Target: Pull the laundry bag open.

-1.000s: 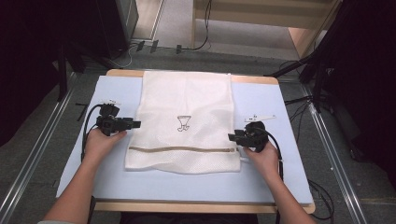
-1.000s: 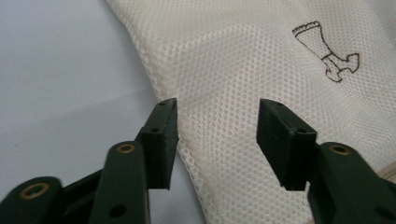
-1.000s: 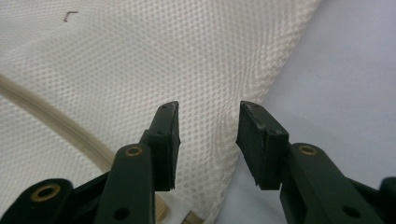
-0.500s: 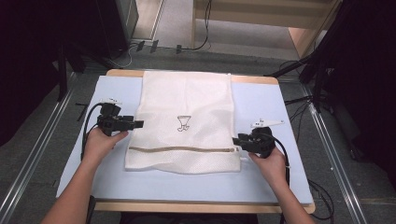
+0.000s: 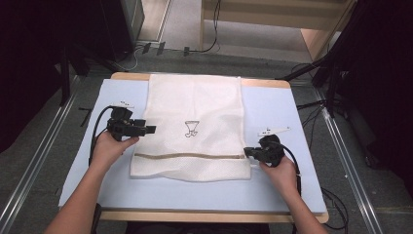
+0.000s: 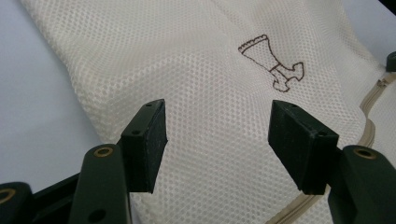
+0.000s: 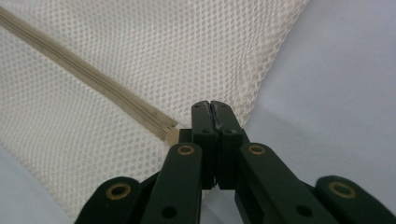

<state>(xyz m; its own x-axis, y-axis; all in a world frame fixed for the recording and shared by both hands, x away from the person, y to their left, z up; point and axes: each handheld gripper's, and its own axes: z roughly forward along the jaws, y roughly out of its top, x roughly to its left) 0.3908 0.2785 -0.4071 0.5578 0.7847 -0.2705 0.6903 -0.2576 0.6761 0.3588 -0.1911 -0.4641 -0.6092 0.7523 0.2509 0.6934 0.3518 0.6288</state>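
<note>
A cream mesh bag (image 5: 195,107) lies flat on the light blue mat, with a brown embroidered mark (image 5: 191,128) and a tan zipper (image 5: 190,156) across its near part. My left gripper (image 5: 150,129) hovers over the bag's left edge. Its jaws have opened wider and stand open (image 6: 217,140) above the mesh (image 6: 210,60) with nothing between them. My right gripper (image 5: 246,152) sits at the bag's right edge. Its jaws have just been closing and are now shut (image 7: 211,109) on the mesh edge (image 7: 140,56) beside the zipper's end (image 7: 173,135).
The blue mat (image 5: 272,107) covers a wooden table; bare mat lies left and right of the bag. Cables trail from both grippers. Metal rails (image 5: 350,161) and dark equipment flank the table, with cables on the floor beyond.
My right gripper has slid a little toward the person along the bag's right edge, and its jaws have closed. The left gripper has shifted slightly over the bag's left edge.
</note>
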